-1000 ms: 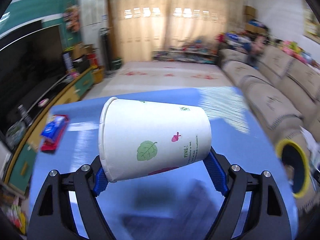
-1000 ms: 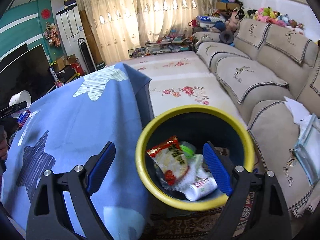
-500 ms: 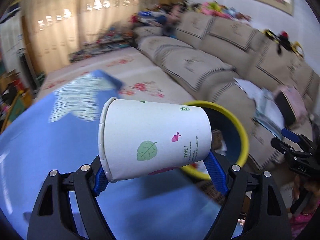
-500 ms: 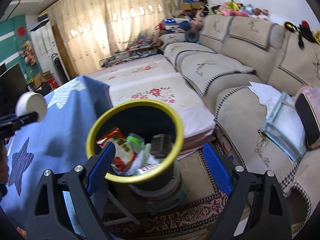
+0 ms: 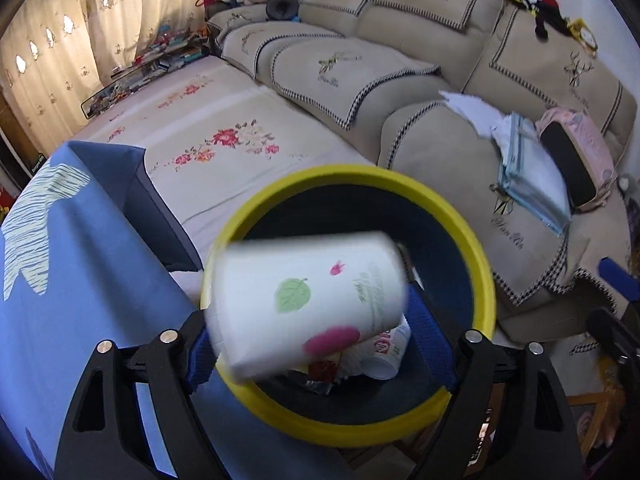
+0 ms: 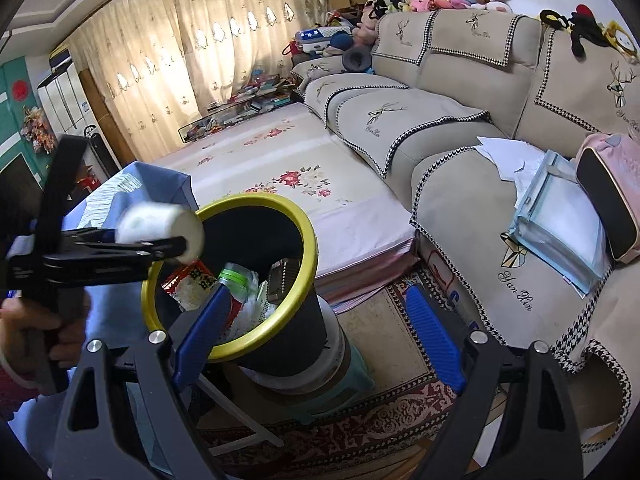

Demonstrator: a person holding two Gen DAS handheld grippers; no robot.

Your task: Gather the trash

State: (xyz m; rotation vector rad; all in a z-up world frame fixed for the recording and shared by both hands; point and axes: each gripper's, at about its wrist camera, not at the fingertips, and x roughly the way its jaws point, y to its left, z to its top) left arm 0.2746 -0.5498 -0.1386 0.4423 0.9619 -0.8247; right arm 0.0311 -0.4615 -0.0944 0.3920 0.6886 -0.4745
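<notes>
A white paper cup (image 5: 308,300) with a green leaf print lies sideways between the jaws of my left gripper (image 5: 312,332), right over the yellow-rimmed black bin (image 5: 480,280). The jaws are opening. The cup is motion-blurred and tilted, and a gap shows at the right pad (image 5: 428,328). In the right wrist view the cup (image 6: 160,228) and the left gripper (image 6: 176,242) hang above the bin's rim (image 6: 308,248). Inside the bin lie a snack bag (image 6: 192,284), a green-capped bottle (image 6: 236,276) and tissues. My right gripper (image 6: 316,324) stands open and empty beside the bin.
The blue-clothed table (image 5: 80,280) borders the bin on the left. The bin stands on a stool (image 6: 340,384) over a patterned rug (image 6: 380,424). A beige sofa (image 6: 460,168) with papers and a pink bag (image 6: 612,200) runs along the right.
My left gripper swung from over the table to above the bin. The cup, sharp and firmly clamped before, now blurs and slips lower between widened jaws. The right gripper drifted right of the bin.
</notes>
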